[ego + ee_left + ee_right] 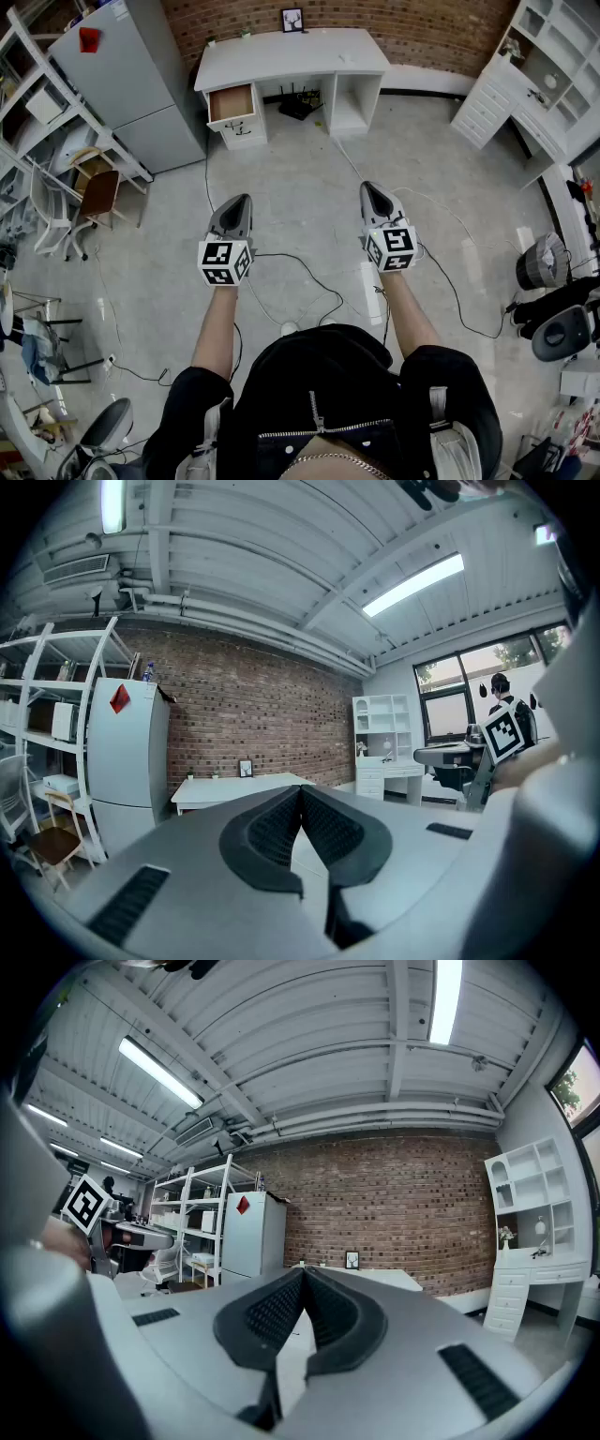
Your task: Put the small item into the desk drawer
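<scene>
A white desk stands against the brick wall far ahead, and its left drawer is pulled open with nothing visible inside. A small pale item lies on the desk top, too small to identify. My left gripper and right gripper are held level side by side over the floor, well short of the desk. In the left gripper view the left gripper is shut with nothing between its pads. The right gripper is likewise shut and holds nothing. The desk shows beyond its tips.
A grey fridge stands left of the desk, with white shelving and a chair further left. Black cables trail across the floor. White cabinets and a fan line the right side.
</scene>
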`<state>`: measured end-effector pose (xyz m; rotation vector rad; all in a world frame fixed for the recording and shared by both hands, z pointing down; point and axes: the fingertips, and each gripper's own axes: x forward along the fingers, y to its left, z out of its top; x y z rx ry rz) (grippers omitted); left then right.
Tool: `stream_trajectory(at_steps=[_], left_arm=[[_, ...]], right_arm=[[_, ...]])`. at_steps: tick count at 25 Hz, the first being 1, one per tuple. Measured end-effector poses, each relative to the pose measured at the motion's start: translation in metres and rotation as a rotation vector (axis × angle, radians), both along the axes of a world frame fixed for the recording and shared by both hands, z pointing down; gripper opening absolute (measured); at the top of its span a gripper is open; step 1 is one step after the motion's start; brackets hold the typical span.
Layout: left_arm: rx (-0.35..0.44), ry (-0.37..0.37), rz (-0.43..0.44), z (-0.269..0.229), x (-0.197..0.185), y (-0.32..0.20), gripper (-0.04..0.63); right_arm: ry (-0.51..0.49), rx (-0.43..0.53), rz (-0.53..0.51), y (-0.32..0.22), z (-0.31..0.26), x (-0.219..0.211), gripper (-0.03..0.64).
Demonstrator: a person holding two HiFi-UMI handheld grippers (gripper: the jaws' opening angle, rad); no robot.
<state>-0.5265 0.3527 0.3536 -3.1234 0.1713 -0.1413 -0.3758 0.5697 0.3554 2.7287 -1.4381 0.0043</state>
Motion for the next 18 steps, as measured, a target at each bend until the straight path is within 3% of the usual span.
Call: stream_trajectory(at_steps=[9,18], left_arm=[[-0.003,-0.004,-0.018,0.009,0.001,0.009,0.021],[-0.021,-0.045,-0.036,0.030,0.003,0.018,0.021]], right_arm=[[-0.041,0.048,-0.011,0.013,0.014,0.002,0.006],[-0.057,0.006,-0.008,0.021,0.036,0.009,0.006]])
